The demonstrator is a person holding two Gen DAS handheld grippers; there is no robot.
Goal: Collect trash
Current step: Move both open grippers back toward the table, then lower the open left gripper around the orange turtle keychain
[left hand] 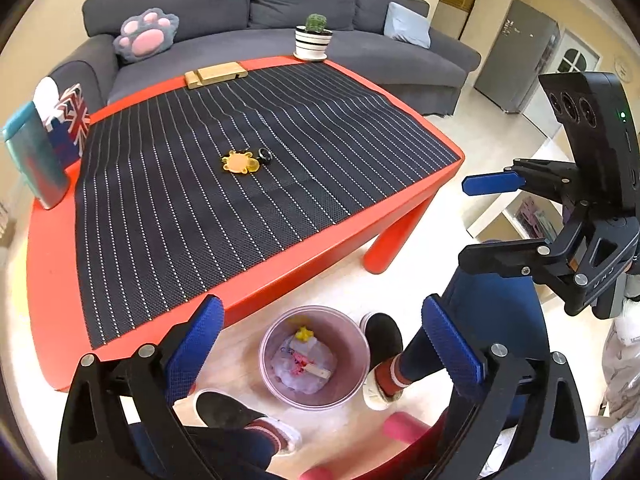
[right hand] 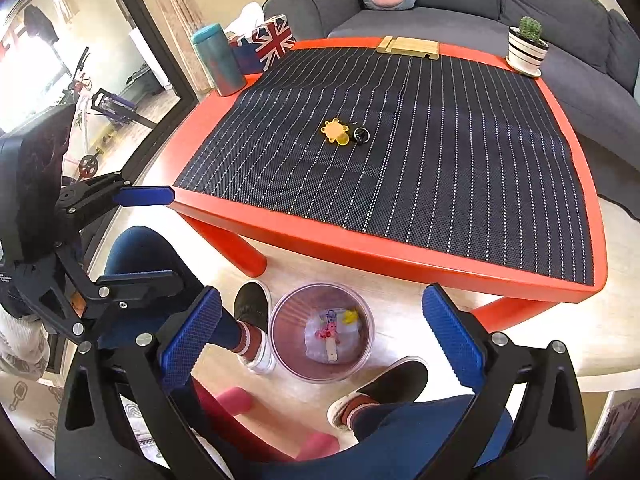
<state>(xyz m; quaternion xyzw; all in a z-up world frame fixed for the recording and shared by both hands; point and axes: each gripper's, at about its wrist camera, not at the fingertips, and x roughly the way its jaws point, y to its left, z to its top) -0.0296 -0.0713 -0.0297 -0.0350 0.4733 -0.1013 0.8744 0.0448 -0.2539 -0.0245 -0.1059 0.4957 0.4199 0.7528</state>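
A clear pinkish bin [left hand: 352, 334] [right hand: 288, 330] stands on the floor by the near edge of the red table [left hand: 52, 264] [right hand: 360, 244]. In it lie crumpled tissue, a wooden stick and a yellow scrap [left hand: 302, 364] [right hand: 332, 338]. My left gripper [left hand: 320, 344] hangs above the bin, open, with nothing between its blue pads. Beside it my right gripper [right hand: 322, 340] is also open and empty over the bin. Each shows in the other's view, the right gripper [left hand: 496, 220] and the left gripper [right hand: 146, 238]. On the striped mat lie a yellow turtle-shaped piece [left hand: 239, 161] [right hand: 336, 132] and a small black ring [left hand: 265, 155] [right hand: 360, 135].
A person's two feet [left hand: 384, 340] [right hand: 252, 308] flank the bin, close to a red table leg [left hand: 394, 240]. On the table's rim stand a teal tumbler [left hand: 34, 156], a flag-print tissue box [left hand: 70, 120], a wooden stand [left hand: 216, 74] and a potted cactus [left hand: 314, 38]. A grey sofa [left hand: 224, 4] lies behind.
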